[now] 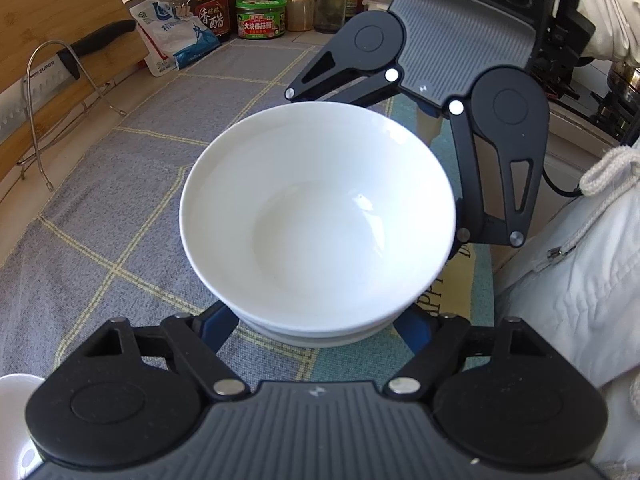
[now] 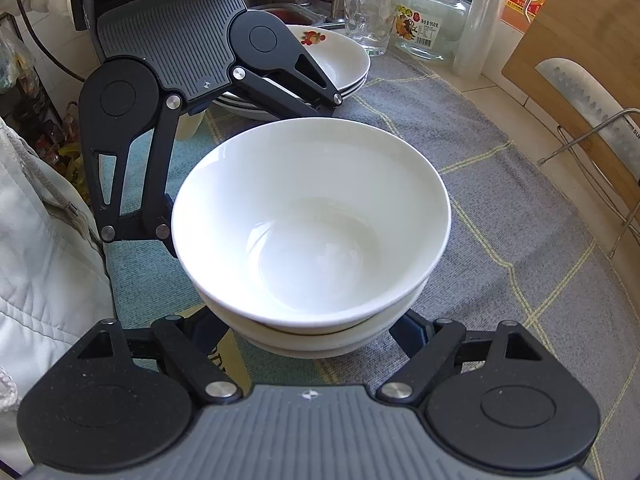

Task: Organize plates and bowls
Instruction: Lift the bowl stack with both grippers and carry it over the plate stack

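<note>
A stack of white bowls stands on the grey checked cloth; the same stack fills the right wrist view. My left gripper straddles the stack's lower bowl, fingers spread wide on either side, tips hidden under the bowls. My right gripper does the same from the opposite side and shows at the far side in the left wrist view. The left gripper shows in the right wrist view. Whether the fingers press the bowls cannot be told. A stack of white plates with a fruit print sits beyond.
A knife rests in a wire rack against a wooden cutting board at the left. Sauce bottles and jars line the back. A glass and a glass jar stand near the plates. Another white dish edge sits at bottom left.
</note>
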Demonstrator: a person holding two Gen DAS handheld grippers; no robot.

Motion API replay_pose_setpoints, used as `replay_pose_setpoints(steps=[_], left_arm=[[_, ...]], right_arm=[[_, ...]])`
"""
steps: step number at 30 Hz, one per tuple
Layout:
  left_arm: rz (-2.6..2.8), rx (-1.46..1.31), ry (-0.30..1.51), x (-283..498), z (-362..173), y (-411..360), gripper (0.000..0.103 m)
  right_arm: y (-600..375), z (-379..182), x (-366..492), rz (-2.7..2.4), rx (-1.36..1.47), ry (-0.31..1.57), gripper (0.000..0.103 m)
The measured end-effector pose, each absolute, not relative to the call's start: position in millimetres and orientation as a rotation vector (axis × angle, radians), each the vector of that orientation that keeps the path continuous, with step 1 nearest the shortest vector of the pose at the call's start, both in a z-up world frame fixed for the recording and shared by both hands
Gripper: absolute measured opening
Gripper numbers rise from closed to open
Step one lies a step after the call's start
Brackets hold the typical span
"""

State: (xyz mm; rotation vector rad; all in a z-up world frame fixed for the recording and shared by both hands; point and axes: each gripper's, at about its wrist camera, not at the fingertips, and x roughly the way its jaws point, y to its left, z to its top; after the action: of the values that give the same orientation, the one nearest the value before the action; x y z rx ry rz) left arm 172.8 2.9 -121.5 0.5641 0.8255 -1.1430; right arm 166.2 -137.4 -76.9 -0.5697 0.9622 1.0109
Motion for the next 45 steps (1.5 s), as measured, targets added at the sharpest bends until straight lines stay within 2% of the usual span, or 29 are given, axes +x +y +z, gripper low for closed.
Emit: replay_pose_setpoints(steps=[22, 45], left_arm=[[-1.059, 0.504, 0.793, 149.8, -101.5, 22.5, 0.083], [-0.774, 0.406, 0.747, 129.4, -68.9, 113.1, 0.083]], right_arm=[[-116.8, -49.9, 167.9, 1.069, -0.615, 0.935, 0.088], [-19.2, -21.0, 196.2, 1.296, -0.78, 0.782, 0.088]])
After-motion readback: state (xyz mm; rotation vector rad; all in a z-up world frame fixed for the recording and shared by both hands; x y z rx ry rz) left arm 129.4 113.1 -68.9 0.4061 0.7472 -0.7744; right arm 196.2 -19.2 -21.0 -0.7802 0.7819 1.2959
